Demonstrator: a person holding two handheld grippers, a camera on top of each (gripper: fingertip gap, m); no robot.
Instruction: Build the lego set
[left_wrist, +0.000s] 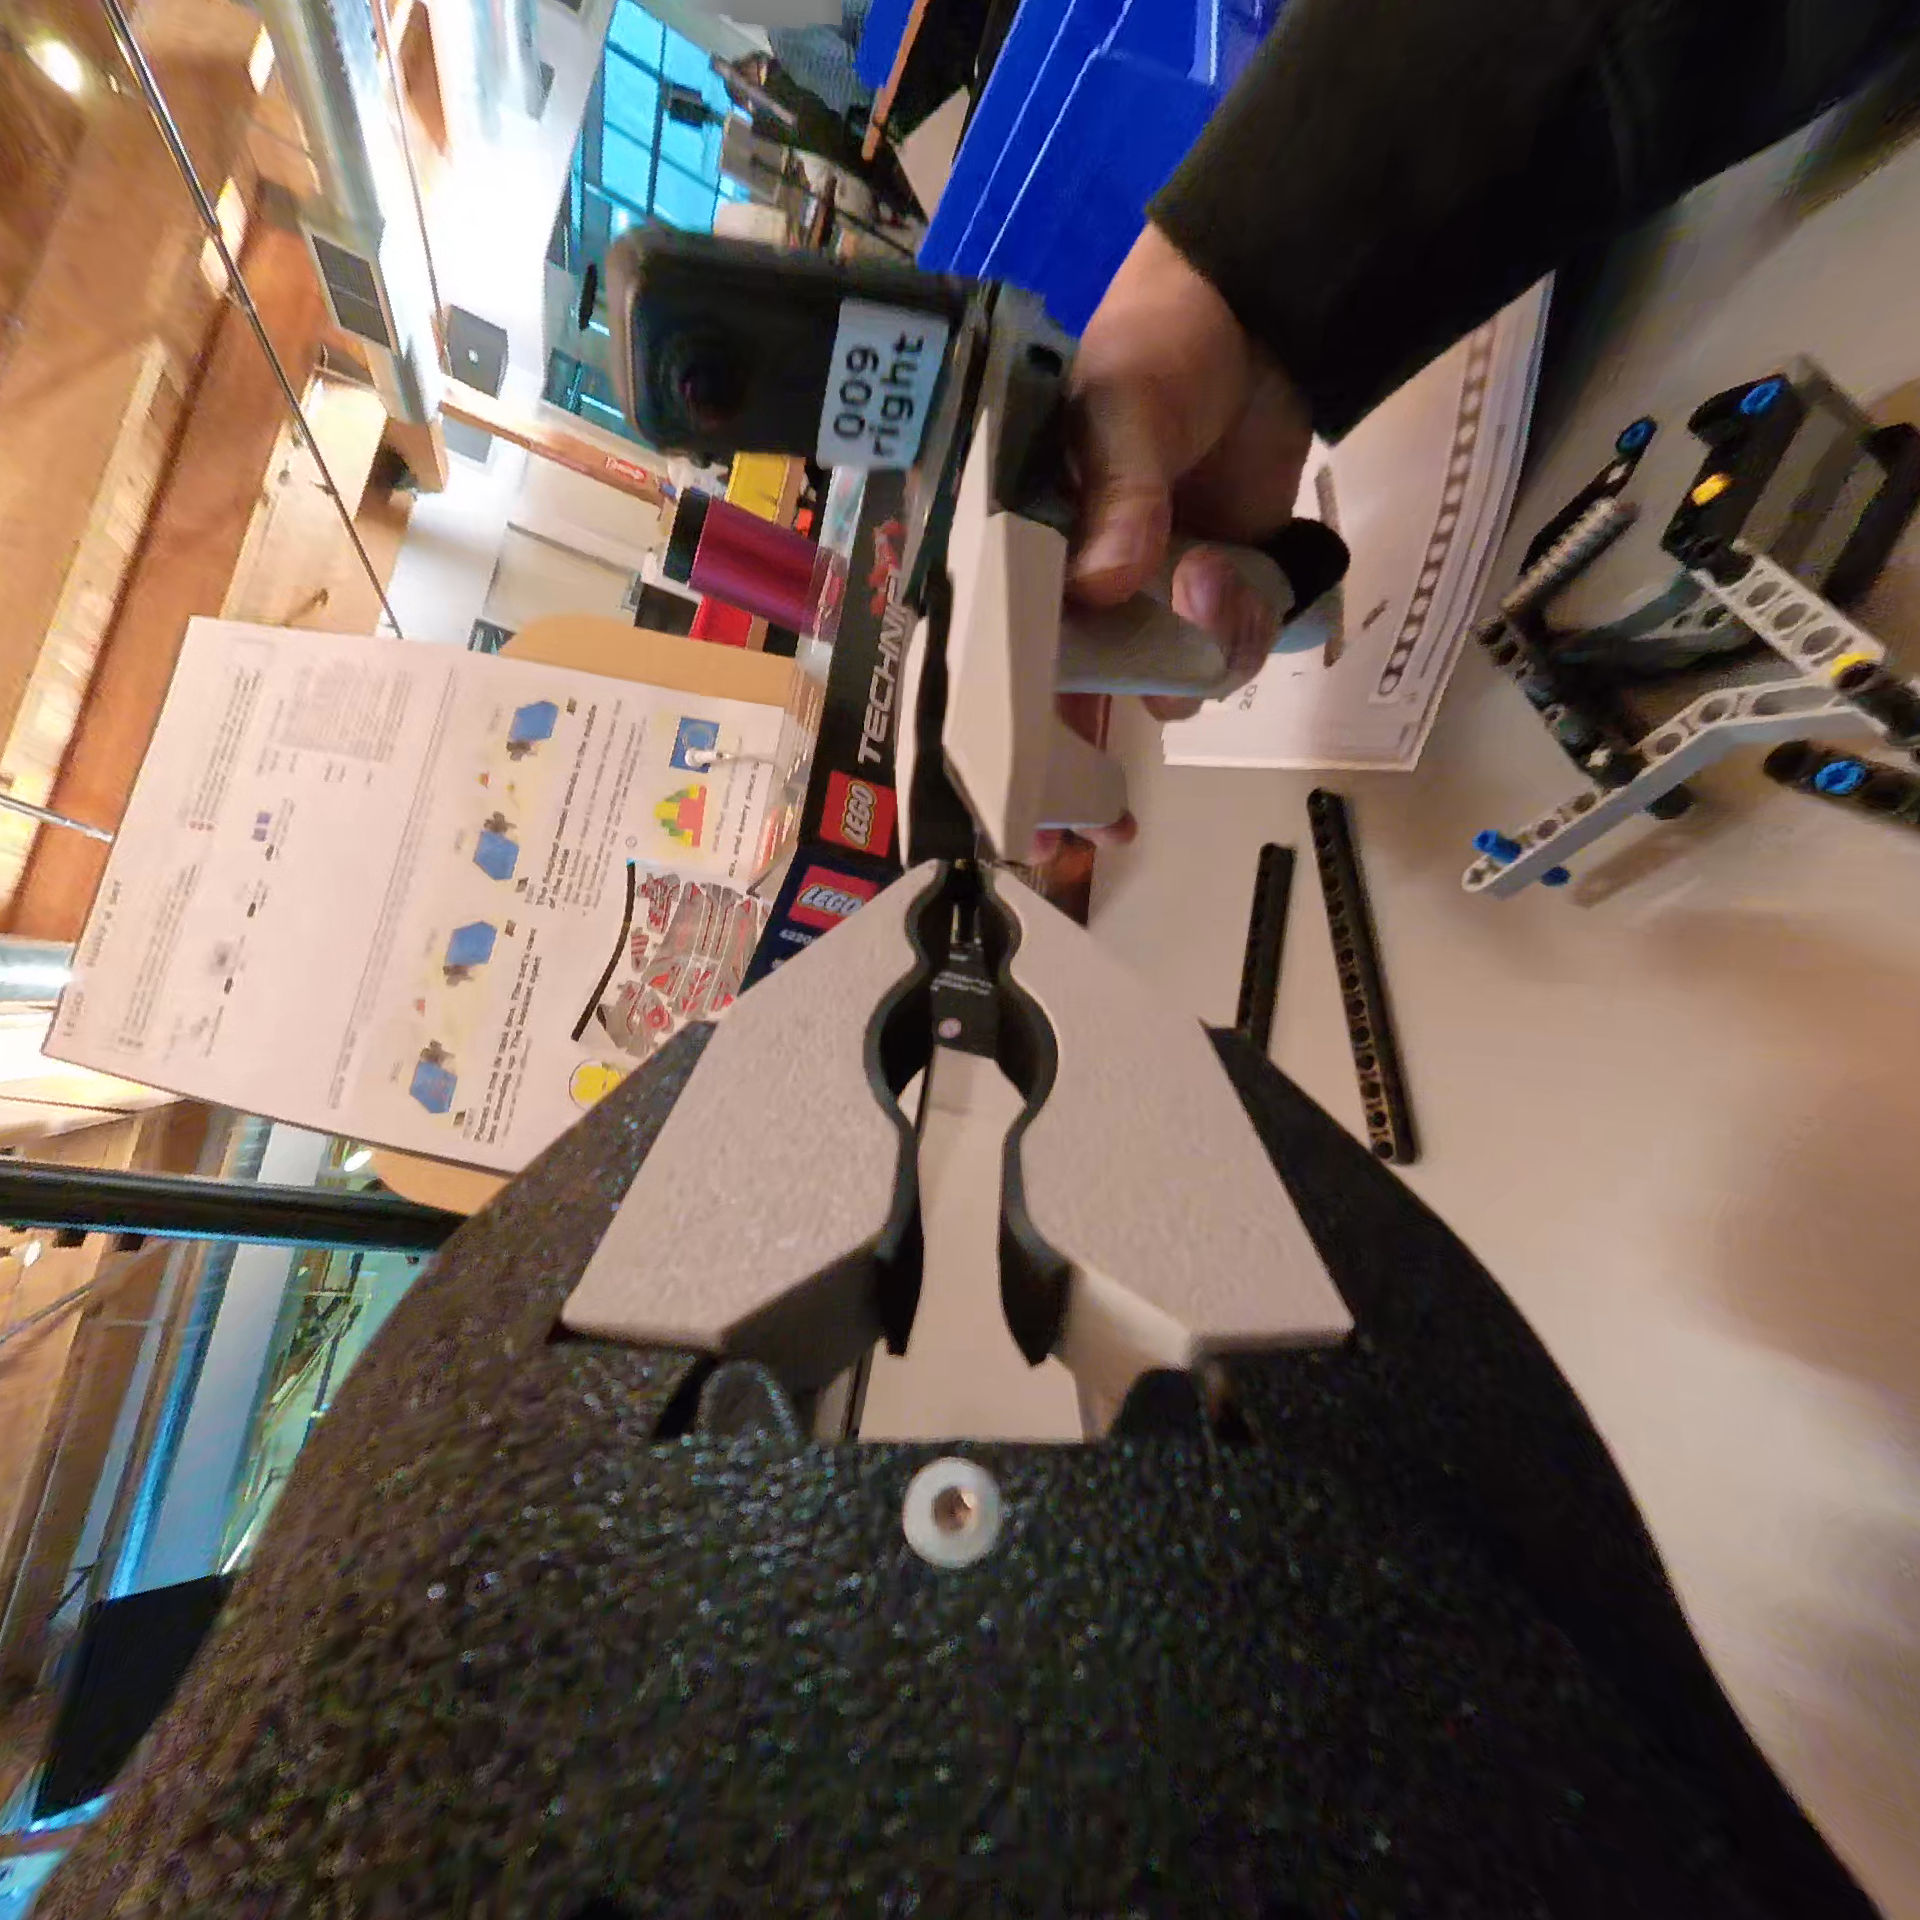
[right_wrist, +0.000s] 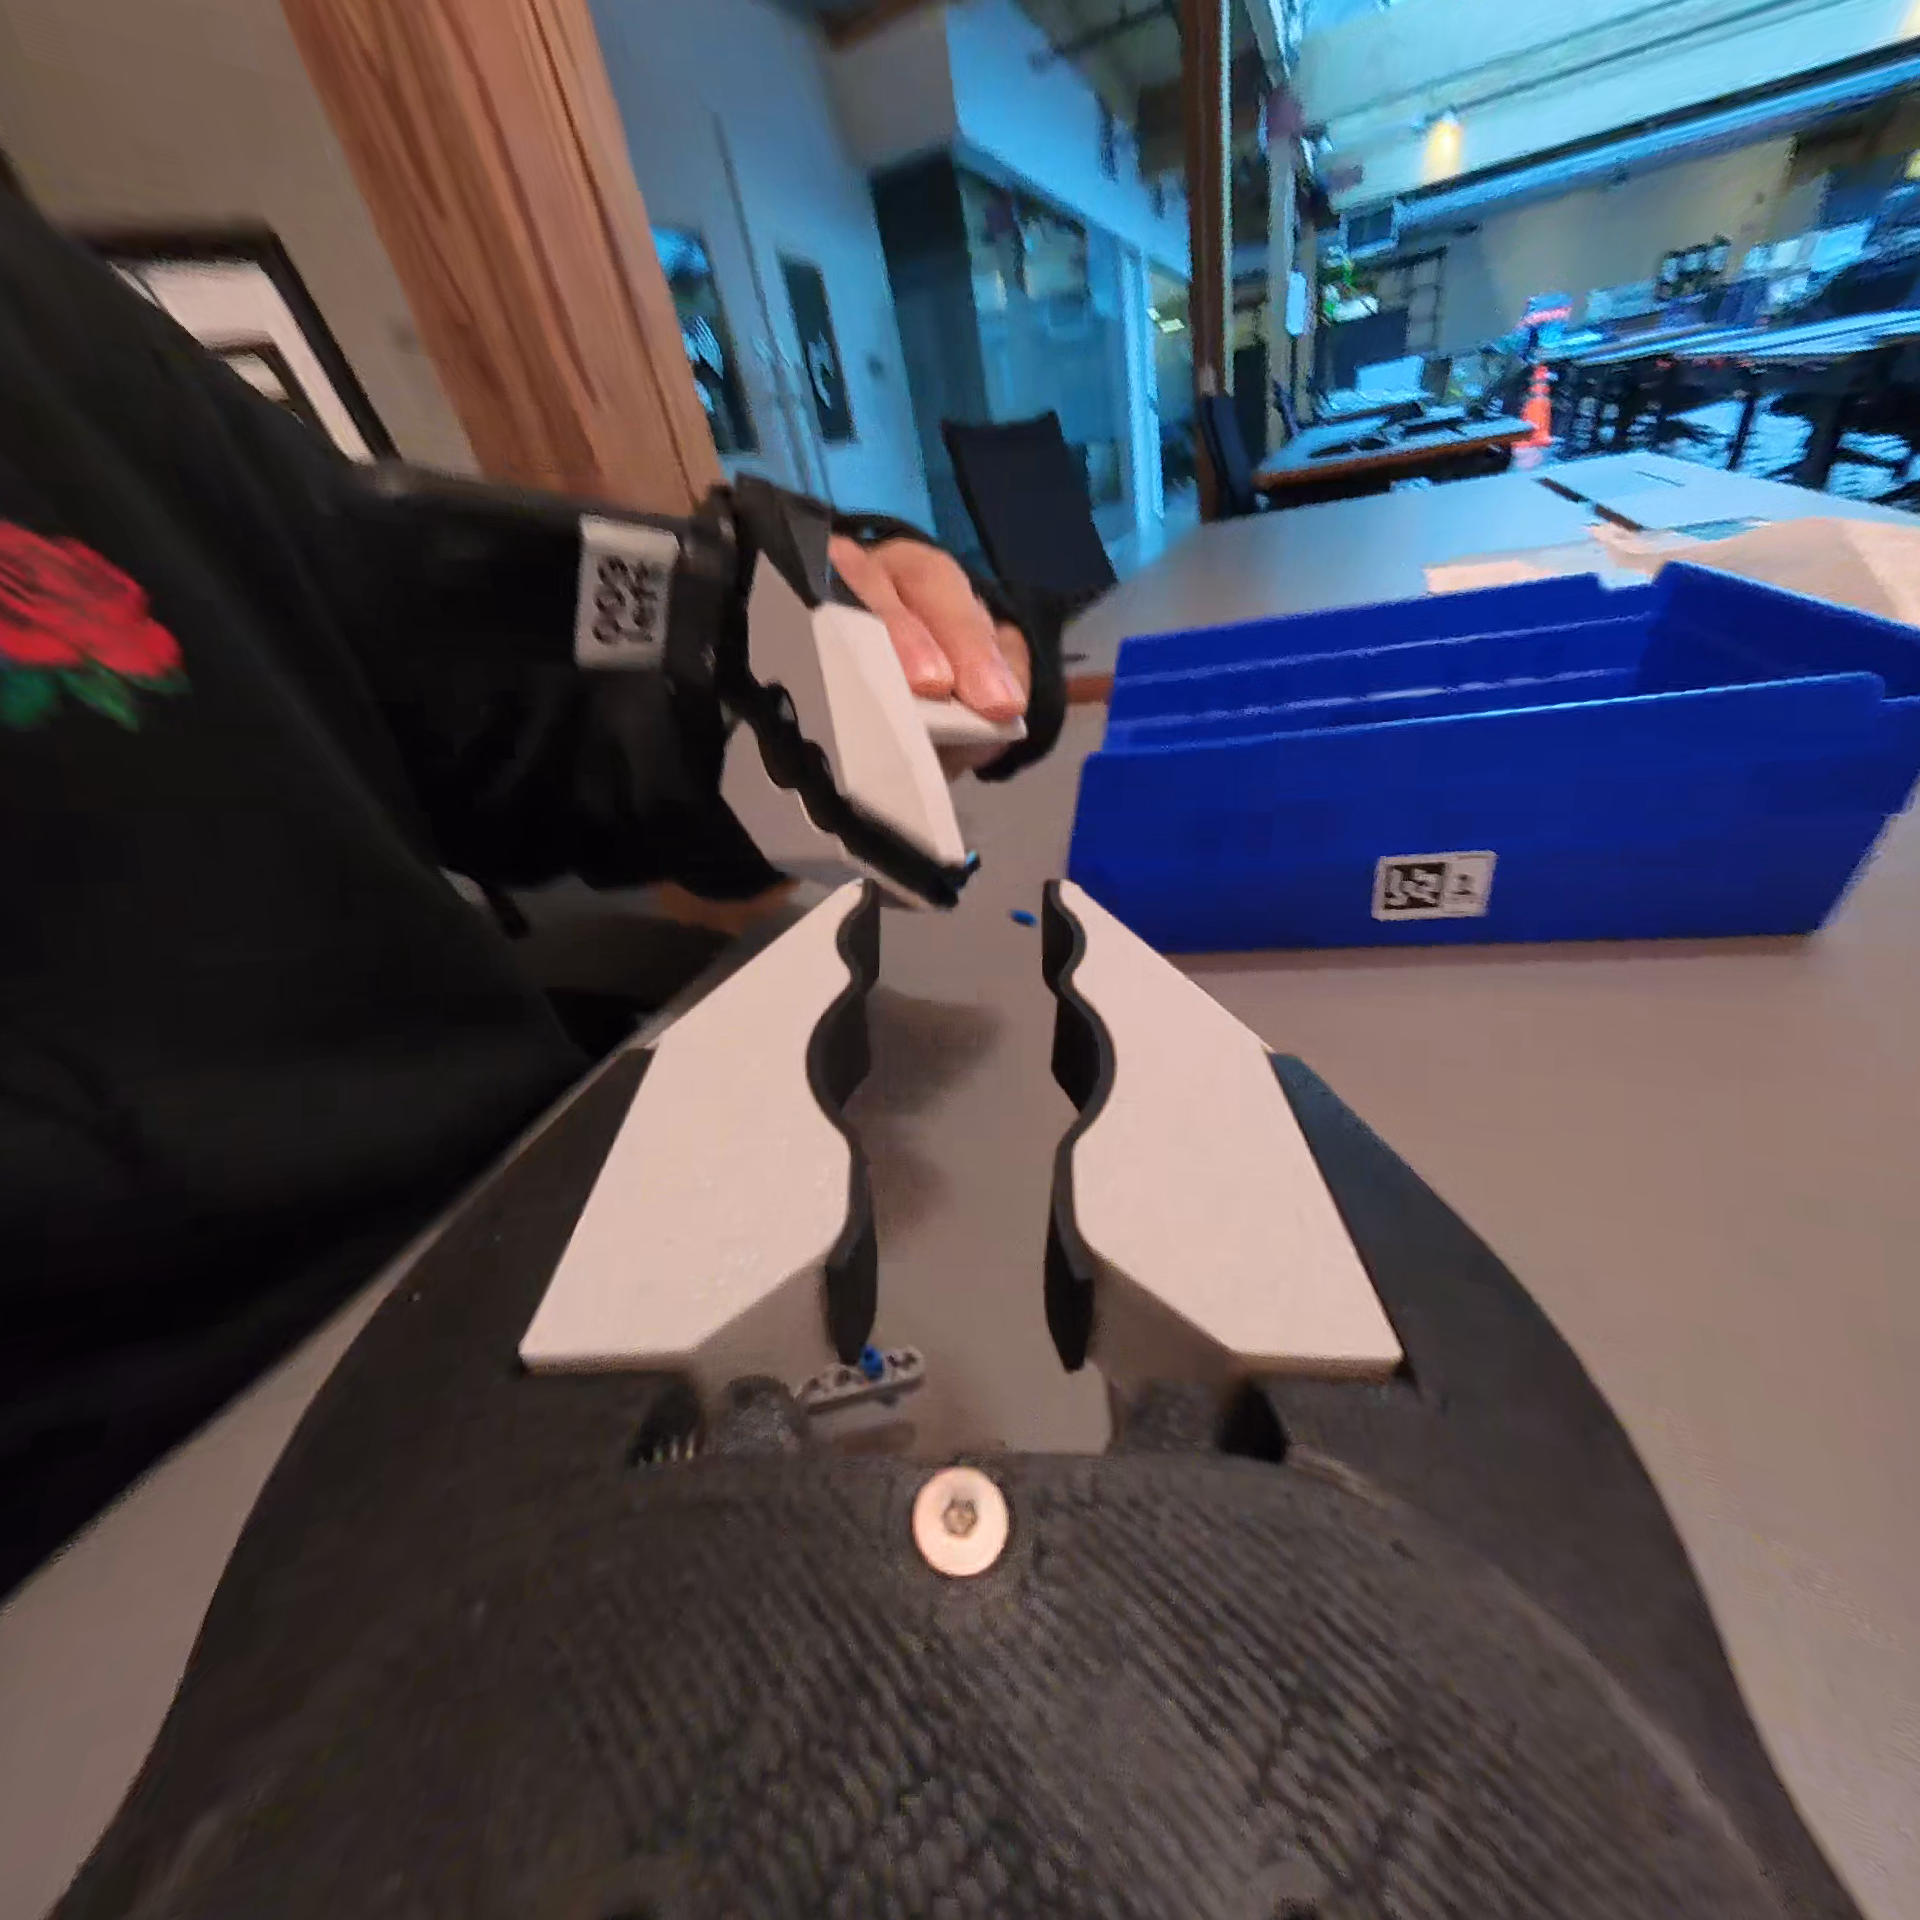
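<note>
- The left gripper (left_wrist: 961, 883) has its fingers (left_wrist: 790, 1122) closed to a thin slit at the tips; in the right wrist view a small blue pin (right_wrist: 971, 860) pokes out at those tips, apparently pinched there
- The right gripper (right_wrist: 961, 914) has its fingers (right_wrist: 727, 1143) spread apart with nothing between them; a second blue speck (right_wrist: 1022, 917) shows in the gap, and whether it lies on the bench I cannot tell
- The part-built lego model (left_wrist: 1704, 623) sits near the bench (left_wrist: 1662, 1143) edge at the right of the left wrist view: a black block with blue and yellow pins on a light grey holed frame, with black beams at its sides
- Two long black holed beams (left_wrist: 1361, 977) lie loose on the bench, side by side, between the model and the left gripper
- A white instruction sheet (left_wrist: 1455, 540) lies flat beside the model, partly under the hand (left_wrist: 1174, 457) that holds the right gripper
- The lego box (left_wrist: 862, 748) stands behind, with a printed sheet (left_wrist: 416, 873) leaning near it
- A blue bin (right_wrist: 1507, 769) stands on the bench beyond the right gripper
</note>
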